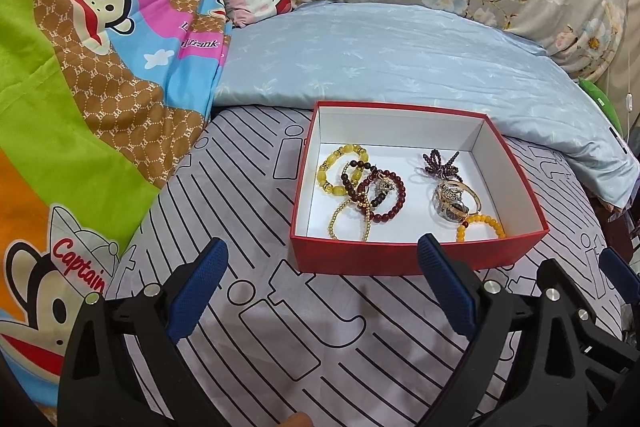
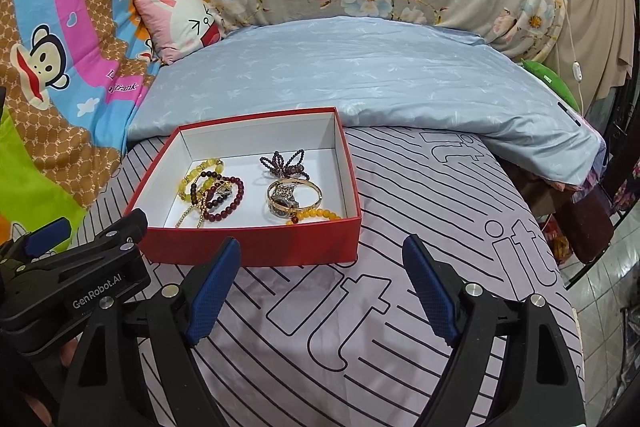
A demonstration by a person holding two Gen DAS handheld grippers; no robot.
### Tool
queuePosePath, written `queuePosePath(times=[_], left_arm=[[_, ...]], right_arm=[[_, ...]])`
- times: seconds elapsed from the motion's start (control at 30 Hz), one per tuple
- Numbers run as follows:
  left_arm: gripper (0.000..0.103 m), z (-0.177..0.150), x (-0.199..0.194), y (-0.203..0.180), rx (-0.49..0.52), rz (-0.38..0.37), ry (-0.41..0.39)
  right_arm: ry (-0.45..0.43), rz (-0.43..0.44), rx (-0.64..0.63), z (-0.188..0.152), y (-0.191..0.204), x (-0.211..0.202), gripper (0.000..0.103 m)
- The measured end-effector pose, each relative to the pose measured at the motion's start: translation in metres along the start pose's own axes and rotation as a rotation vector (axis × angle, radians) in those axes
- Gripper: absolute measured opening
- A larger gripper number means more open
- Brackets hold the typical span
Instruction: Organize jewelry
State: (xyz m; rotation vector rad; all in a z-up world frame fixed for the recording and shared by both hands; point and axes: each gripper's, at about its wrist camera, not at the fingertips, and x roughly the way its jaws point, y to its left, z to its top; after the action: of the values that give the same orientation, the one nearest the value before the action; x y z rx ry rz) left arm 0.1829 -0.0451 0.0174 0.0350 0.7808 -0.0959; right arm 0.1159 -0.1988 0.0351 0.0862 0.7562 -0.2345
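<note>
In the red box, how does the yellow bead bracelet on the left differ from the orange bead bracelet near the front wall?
The yellow bead bracelet is pale lemon with gold spacers; the orange bead bracelet is deeper amber, mostly plain. The yellow one tangles with dark red bracelets; the orange one lies by a gold bangle, partly hidden by the wall. Both lie flat inside the red box.

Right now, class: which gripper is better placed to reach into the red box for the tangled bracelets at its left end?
Probably the left gripper. Its open jaws frame the red box dead ahead, the tangled bracelets in line. The right gripper faces bare striped sheet; the box sits off to its left.
</note>
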Motion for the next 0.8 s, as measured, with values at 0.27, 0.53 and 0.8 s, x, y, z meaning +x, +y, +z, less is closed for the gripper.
queuePosePath(times=[0.27,0.53,0.8], left_arm=[[0.091,0.0000,0.0005,-0.0011,0.002,0.006,0.000],[0.091,-0.0001,0.0019,-0.0004,0.001,0.010,0.001],[0.091,-0.0010,0.0050,0.0036,0.004,0.023,0.005]], right_arm=[[0.007,-0.002,0.004,-0.0017,-0.0013,0.0004,0.080],[0.013,-0.001,0.004,-0.0023,-0.0003,0.0029,0.080],[0.019,-0.003,-0.001,-0.0025,0.0027,0.0054,0.080]])
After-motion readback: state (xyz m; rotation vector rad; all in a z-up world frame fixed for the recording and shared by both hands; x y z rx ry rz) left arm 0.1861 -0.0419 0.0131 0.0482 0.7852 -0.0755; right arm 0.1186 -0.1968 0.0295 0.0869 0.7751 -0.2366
